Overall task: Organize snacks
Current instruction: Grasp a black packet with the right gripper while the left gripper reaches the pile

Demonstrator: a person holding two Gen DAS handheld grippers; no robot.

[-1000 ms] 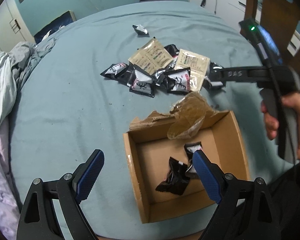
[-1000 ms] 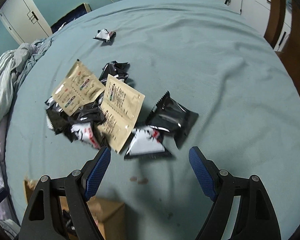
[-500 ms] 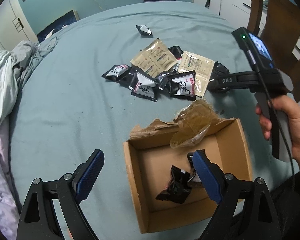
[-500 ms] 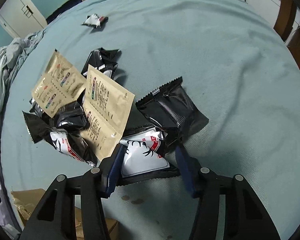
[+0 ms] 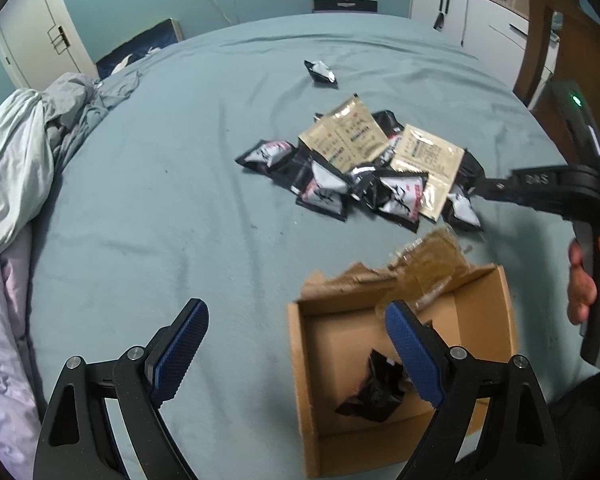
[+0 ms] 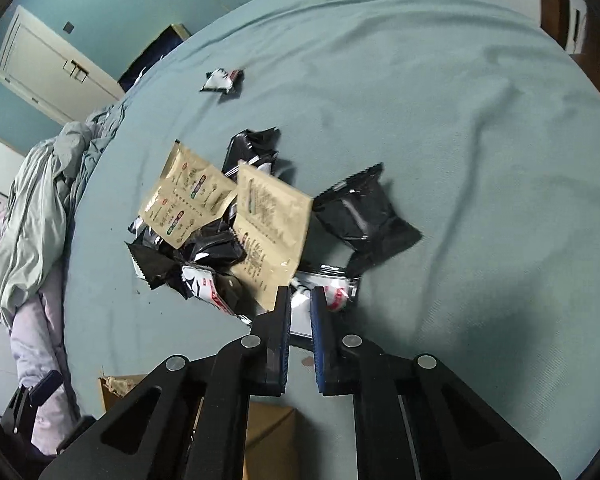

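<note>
While the left tongs (image 5: pixel 296 354) hang wide apart with nothing in them, one finger over the cardboard box (image 5: pixel 504 312), the right tongs (image 6: pixel 300 300) have just been closing and now pinch a white-and-black snack packet (image 6: pixel 332 290) at the near edge of the snack pile (image 6: pixel 236 216) on the bed (image 6: pixel 440 100). One loose packet (image 6: pixel 220 82) sits well beyond that pile. The box lies just in front of the pile, a crumpled black wrapper (image 5: pixel 374 392) inside.
</note>
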